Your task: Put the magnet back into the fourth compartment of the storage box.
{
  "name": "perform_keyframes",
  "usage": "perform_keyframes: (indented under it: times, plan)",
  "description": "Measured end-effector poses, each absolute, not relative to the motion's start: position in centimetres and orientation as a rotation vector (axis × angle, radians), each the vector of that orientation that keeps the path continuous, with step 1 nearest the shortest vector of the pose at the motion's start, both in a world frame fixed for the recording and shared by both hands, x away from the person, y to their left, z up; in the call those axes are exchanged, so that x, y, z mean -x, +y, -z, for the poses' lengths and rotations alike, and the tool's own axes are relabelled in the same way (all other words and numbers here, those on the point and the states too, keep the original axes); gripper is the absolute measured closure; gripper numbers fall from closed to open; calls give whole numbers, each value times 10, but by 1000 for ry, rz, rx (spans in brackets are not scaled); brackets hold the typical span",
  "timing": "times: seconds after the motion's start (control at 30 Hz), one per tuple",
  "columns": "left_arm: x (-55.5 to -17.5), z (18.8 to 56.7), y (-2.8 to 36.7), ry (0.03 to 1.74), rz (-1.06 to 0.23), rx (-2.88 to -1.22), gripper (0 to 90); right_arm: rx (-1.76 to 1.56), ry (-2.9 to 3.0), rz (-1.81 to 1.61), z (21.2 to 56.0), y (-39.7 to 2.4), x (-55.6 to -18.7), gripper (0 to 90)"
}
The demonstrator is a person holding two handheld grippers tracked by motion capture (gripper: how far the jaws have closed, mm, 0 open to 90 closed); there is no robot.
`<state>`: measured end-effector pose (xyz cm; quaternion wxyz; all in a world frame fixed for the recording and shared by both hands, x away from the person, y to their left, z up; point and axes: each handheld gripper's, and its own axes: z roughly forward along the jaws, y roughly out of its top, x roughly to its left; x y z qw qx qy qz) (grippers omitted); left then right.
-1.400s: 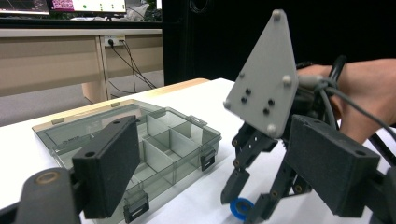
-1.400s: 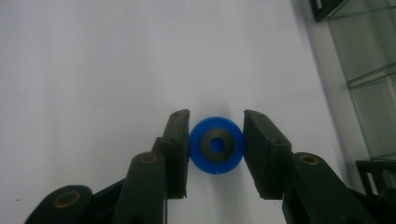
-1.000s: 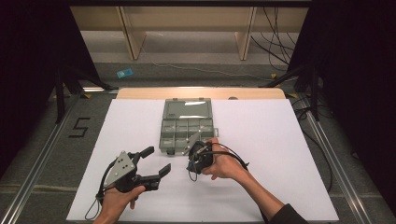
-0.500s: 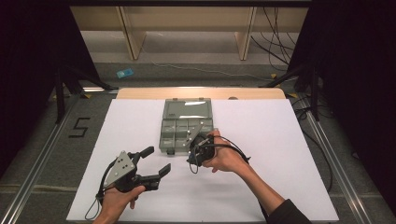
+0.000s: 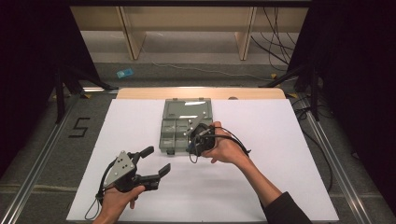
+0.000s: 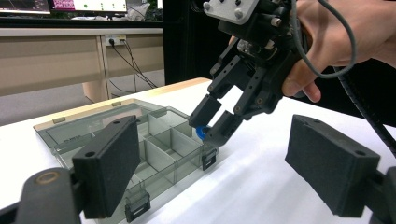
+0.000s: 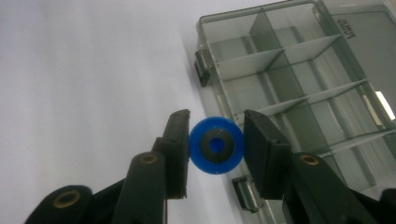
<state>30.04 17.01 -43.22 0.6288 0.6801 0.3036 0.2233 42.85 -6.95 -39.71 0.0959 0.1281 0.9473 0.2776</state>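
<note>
Black jaws of the left gripper point(image 5: 156, 161) stand spread and empty near the table's point(image 5: 280, 140) front-left edge. To its right, the right gripper point(image 7: 215, 145) pinches a blue ring point(image 7: 216, 145), flat face up, just over the front-right corner of the open grey organiser box point(image 5: 180, 126); its compartments lie just beyond.

A lab recording bay: black curtains point(image 5: 28, 56) at 9 and 3 o'clock, loose cables point(image 5: 275, 32) (2 o'clock), white-covered tabletop point(image 5: 280, 140), glowing monitors point(image 6: 84, 4).
</note>
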Motion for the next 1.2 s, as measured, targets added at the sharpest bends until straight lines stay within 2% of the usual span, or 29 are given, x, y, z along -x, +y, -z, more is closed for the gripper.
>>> perform_keyframes:
  times: [1.2]
  plan:
    - [-301, 432, 170, 695, -515, -1560, 169, -548, 2696, -841, 388, -94, -477, 629]
